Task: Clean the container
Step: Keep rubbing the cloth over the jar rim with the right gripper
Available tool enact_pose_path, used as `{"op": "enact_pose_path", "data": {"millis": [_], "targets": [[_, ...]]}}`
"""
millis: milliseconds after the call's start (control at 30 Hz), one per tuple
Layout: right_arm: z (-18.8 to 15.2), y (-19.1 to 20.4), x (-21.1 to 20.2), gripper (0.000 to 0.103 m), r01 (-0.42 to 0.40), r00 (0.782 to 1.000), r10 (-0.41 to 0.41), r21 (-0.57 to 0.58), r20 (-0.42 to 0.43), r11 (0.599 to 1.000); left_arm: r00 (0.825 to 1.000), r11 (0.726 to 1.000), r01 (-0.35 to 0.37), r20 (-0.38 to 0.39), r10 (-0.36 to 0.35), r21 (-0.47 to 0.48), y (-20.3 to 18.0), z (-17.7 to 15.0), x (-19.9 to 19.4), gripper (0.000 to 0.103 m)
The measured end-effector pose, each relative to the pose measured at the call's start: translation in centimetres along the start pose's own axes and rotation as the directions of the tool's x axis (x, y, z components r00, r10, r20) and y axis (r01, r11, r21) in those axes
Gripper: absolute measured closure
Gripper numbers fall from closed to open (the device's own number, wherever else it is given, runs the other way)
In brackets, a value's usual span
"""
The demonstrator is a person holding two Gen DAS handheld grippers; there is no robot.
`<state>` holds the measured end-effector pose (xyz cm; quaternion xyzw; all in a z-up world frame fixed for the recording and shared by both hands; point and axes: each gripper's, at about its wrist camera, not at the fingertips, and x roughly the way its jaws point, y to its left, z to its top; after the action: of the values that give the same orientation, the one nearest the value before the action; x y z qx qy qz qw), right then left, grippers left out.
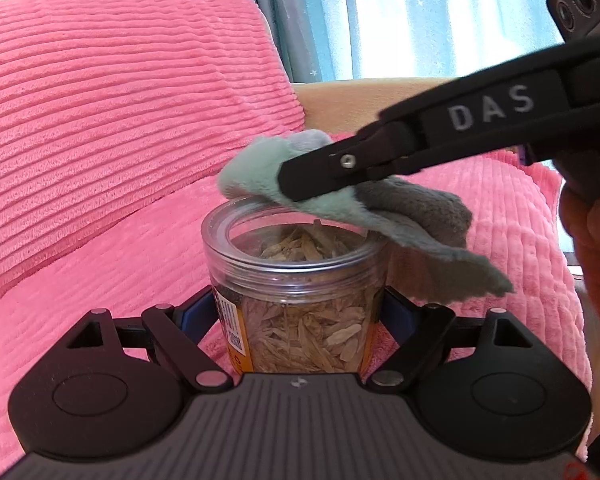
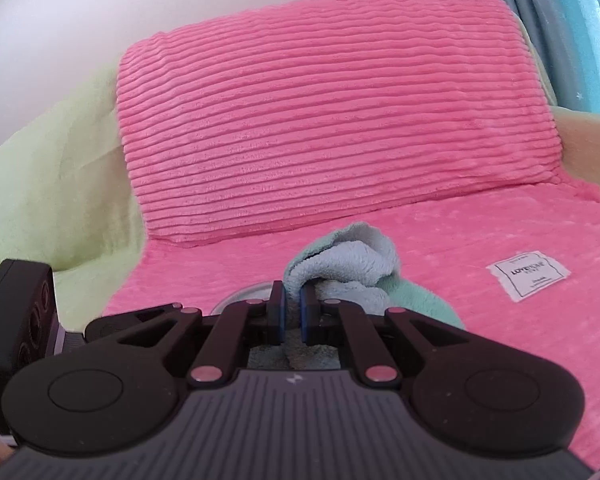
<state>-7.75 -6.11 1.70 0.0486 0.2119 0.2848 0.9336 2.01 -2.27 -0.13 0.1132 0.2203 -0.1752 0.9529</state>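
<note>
Over pink ribbed bedding (image 1: 100, 120), left tool (image 1: 300, 312) grips jar (image 1: 300, 280); right tool (image 2: 292, 312) clamps cloth (image 2: 348, 268).

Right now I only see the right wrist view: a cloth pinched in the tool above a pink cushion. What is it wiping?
Observer: A clear plastic jar; the cloth drapes over the far side of its rim.
Operator: Is the jar empty?
Observer: No, it holds pale dried flakes, and there is no lid on it.
Operator: What keeps it steady?
Observer: The left tool grips it on both sides, low on the body.
</note>
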Motion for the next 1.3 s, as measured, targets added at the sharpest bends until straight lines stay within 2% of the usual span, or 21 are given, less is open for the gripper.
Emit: {"op": "enact_pose_path", "data": {"millis": [433,567,867,1300], "targets": [[-0.7,1.4,-1.2,0.097,-0.109,0.994,0.109,-0.001,-0.026,0.994,1.000,1.000,0.005,0.000,-0.005,-0.013,0.3,0.3,0.2,0.018],[-0.9,1.7,-1.1,0.097,-0.114,0.993,0.114,-0.003,-0.023,0.993,1.000,1.000,0.006,-0.001,-0.006,-0.017,0.3,0.5,0.4,0.018],[-0.9,1.9,-0.3,0.098,-0.093,0.996,0.093,-0.019,-0.007,0.995,1.000,1.000,0.017,0.002,-0.017,-0.013,1.2,0.6,0.7,0.018],[-0.9,0.9,-0.3,0.098,0.022,1.000,-0.022,-0.015,-0.002,1.000,1.000,1.000,0.016,0.004,-0.016,-0.001,1.2,0.9,1.1,0.018]]}}
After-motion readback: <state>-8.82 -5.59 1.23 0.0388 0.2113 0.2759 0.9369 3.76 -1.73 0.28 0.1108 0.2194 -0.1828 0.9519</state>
